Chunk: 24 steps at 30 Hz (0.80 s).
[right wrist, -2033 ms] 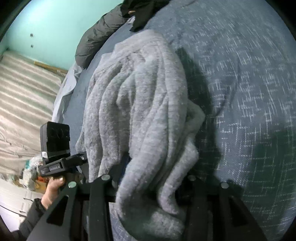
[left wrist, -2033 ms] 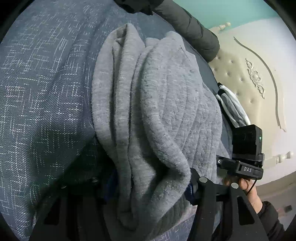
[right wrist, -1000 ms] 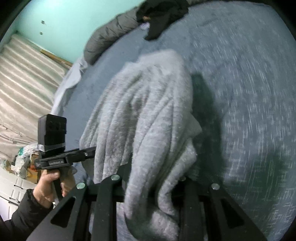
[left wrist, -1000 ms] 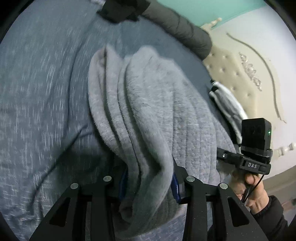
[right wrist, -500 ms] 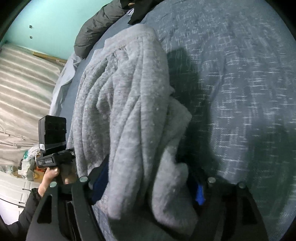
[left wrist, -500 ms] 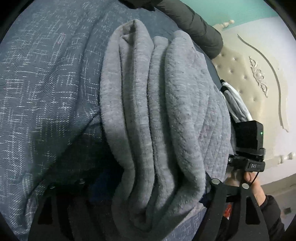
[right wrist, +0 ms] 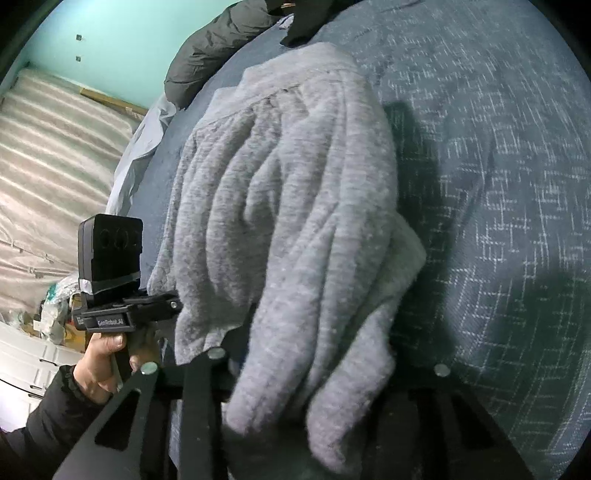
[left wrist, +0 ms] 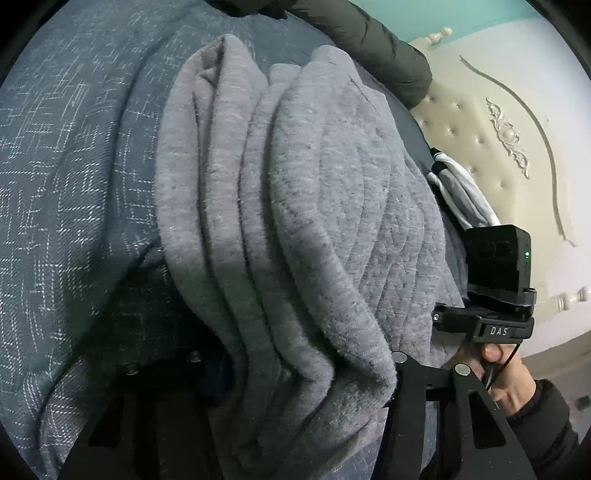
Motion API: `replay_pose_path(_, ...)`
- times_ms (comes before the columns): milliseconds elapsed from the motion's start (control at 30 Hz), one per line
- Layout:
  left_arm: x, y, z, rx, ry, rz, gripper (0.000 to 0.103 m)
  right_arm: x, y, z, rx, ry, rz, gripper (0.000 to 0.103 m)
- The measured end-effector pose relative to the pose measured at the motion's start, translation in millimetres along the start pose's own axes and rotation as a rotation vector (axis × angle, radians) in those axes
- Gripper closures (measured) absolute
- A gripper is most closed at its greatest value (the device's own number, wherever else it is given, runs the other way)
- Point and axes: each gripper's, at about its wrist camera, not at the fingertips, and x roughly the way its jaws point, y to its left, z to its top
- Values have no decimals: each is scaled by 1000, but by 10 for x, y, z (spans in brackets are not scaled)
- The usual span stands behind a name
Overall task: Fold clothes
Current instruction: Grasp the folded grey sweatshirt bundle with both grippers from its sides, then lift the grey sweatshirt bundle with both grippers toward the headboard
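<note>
A grey quilted garment [left wrist: 314, 203], folded into a thick bundle of several layers, lies lengthwise on the blue-grey crosshatched bedcover [left wrist: 74, 184]. Its near end fills the gap of my left gripper [left wrist: 295, 369], whose jaws are closing and press on the cloth. In the right wrist view the same garment [right wrist: 288, 184] drapes over my right gripper [right wrist: 317, 362], whose jaws are also closing with the cloth pinched between them. The inner pads of both are hidden by fabric. A hand [left wrist: 502, 373] holds the right gripper's handle; another hand [right wrist: 107, 354] holds the left one.
A dark puffer jacket [left wrist: 369, 40] lies at the bed's far end, a black garment [right wrist: 306, 22] beside it. A cream tufted headboard [left wrist: 480, 129] and a striped cloth [left wrist: 461, 195] flank one side. A bare striped mattress [right wrist: 48, 147] and white drawers [right wrist: 22, 369] stand on the other.
Half a second ago both grippers' jaws stood wide around the bundle; now they have narrowed onto it again. The garment has settled lower onto the bedcover.
</note>
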Motion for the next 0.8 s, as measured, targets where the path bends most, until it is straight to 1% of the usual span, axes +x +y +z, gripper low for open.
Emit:
replay_pose_path(100,-17,-44,28,13,-2,0,55,-43,45,-14,-26,-18,-6,74)
replay_pose_path(167,-42,-99,57,25,-6,8,56,-89,77,-18,-37,-30,-5,75)
replay_pose_path(267,-18,-236,189,39,-20,19,58,-180,122,8,-56,-45,0,76)
replay_pose_path(333,74,-308,283,52,-31,27,60,-236,175,28,-69,-53,1,77)
replay_pose_path(367,93,-345,311,59,-37,30,60,-263,202,34,-76,-57,1,77)
replay_pose_path(533,-82,-565,364,78,-64,25,62,-396,320,44,-101,-84,4,77)
replay_pose_path(733,-155,-761,473,105,-77,21,62,-515,465,137,-118,-102,2,77)
replay_pose_path(800,-106,-889,526,112,-81,18,62,-537,524,159,-122,-107,-1,77)
